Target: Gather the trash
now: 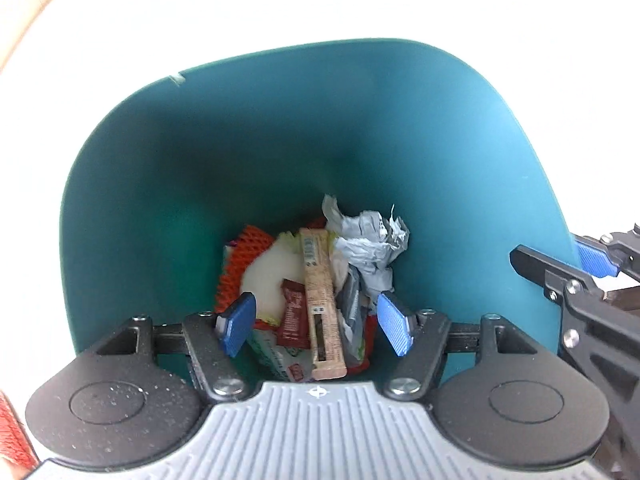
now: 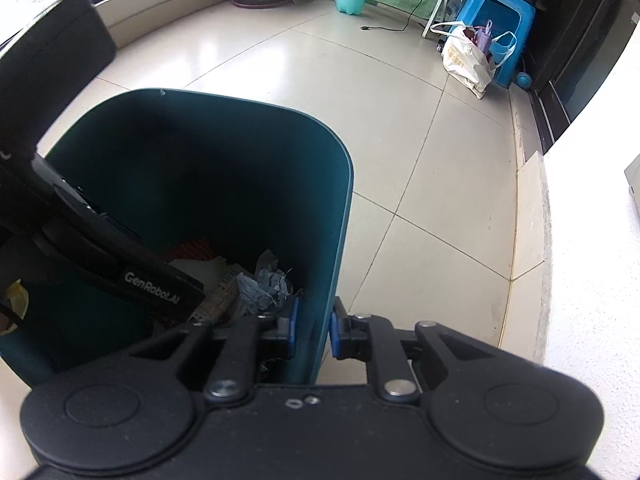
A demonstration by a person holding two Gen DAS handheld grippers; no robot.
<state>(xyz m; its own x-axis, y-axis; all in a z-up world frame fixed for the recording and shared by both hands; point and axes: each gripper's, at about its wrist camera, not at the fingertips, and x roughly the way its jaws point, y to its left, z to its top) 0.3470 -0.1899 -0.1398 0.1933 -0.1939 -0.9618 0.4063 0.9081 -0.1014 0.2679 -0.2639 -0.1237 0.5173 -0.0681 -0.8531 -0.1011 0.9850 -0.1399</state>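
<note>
Looking down the left wrist view, the left tongs (image 1: 316,322) hang over the mouth of a teal bin (image 1: 280,128), their blue pads (image 1: 240,322) spread apart with nothing pressed between them. Trash lies at the bin's bottom: a long tan wrapper (image 1: 322,304) in the middle, a small brown wrapper (image 1: 294,318) touching its left side, orange foam net (image 1: 236,268) against the left wall, and crumpled grey paper (image 1: 374,246) toward the right wall. The tan wrapper sits below the gap between the pads, clear of both. At the right edge the right tongs (image 1: 592,260) show one blue pad outside the bin's right wall.

From the right wrist view, the right tongs (image 2: 313,330) straddle the bin's (image 2: 224,152) right wall near its near corner, one pad inside and one outside. The pads stand close to the wall, yet a thin gap seems to remain on each side, so the grip looks loosened rather than clamped. The left tongs' black body (image 2: 132,268) crosses over the bin's left half. Grey paper (image 2: 264,284) shows inside. The bin stands on a tiled floor (image 2: 420,128); a white bag (image 2: 468,60) and blue stool (image 2: 500,20) sit well apart by the far wall.
</note>
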